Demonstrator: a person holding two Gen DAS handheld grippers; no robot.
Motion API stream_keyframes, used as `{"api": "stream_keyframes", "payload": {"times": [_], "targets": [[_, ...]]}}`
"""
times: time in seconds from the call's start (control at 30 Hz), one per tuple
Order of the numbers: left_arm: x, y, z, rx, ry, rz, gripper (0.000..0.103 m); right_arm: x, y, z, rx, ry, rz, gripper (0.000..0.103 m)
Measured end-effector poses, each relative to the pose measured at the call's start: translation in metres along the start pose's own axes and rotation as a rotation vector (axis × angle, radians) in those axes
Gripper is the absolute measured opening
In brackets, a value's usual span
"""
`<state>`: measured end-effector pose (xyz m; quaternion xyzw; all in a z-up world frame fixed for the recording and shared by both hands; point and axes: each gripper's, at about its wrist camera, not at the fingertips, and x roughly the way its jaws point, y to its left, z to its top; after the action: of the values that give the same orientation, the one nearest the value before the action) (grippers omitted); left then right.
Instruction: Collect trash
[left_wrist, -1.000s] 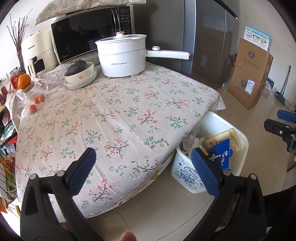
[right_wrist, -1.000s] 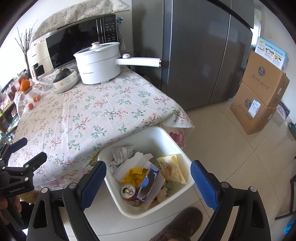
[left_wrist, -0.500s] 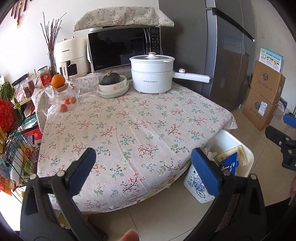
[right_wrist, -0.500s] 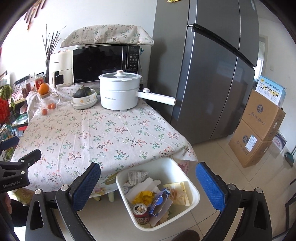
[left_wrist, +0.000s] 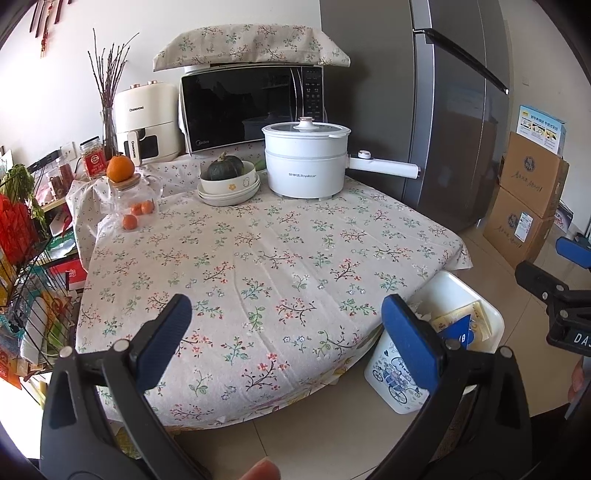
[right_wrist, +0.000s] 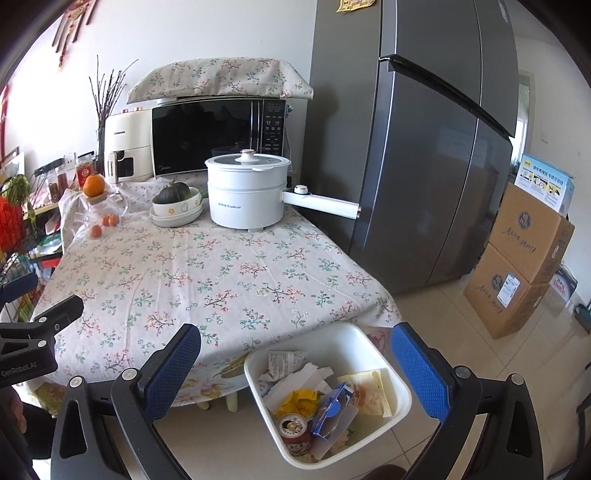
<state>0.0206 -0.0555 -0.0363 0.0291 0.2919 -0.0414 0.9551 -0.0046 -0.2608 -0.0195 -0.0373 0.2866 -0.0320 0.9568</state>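
A white trash bin (right_wrist: 399, 384) stands on the floor at the table's right front corner; it also shows in the left wrist view (left_wrist: 491, 321). It holds crumpled paper (right_wrist: 295, 376), a yellow wrapper (right_wrist: 299, 400), a blue carton (right_wrist: 332, 410), a red can (right_wrist: 293, 434) and a pale packet (right_wrist: 369, 391). My left gripper (left_wrist: 286, 332) is open and empty above the table's front edge. My right gripper (right_wrist: 295, 373) is open and empty above the bin.
The floral-cloth table (left_wrist: 258, 258) carries a white electric pot (left_wrist: 306, 162), a bowl with a squash (left_wrist: 227, 177), a jar with oranges (left_wrist: 135, 199), a microwave (left_wrist: 251, 107) and an air fryer (left_wrist: 146, 118). A grey fridge (right_wrist: 424, 147) and stacked cardboard boxes (right_wrist: 517, 258) stand to the right. A wire rack (left_wrist: 22, 277) stands at left.
Both grippers have risen and drawn back from the table and bin, staying open and empty. The view now takes in the whole table and the wall behind.
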Motion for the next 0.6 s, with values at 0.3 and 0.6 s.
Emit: {"api": "stream_keyframes", "payload": {"times": [0.3, 0.6], "targets": [[-0.0006, -0.0016, -0.001, 0.005, 0.001, 0.0, 0.102, -0.0001, -0.0012, 0.0002, 0.007, 0.005, 0.005, 0.103], [-0.0005, -0.0041, -0.0011, 0.011, 0.001, 0.004, 0.102, -0.0011, -0.001, 0.0002, 0.006, 0.002, 0.003, 0.103]]}}
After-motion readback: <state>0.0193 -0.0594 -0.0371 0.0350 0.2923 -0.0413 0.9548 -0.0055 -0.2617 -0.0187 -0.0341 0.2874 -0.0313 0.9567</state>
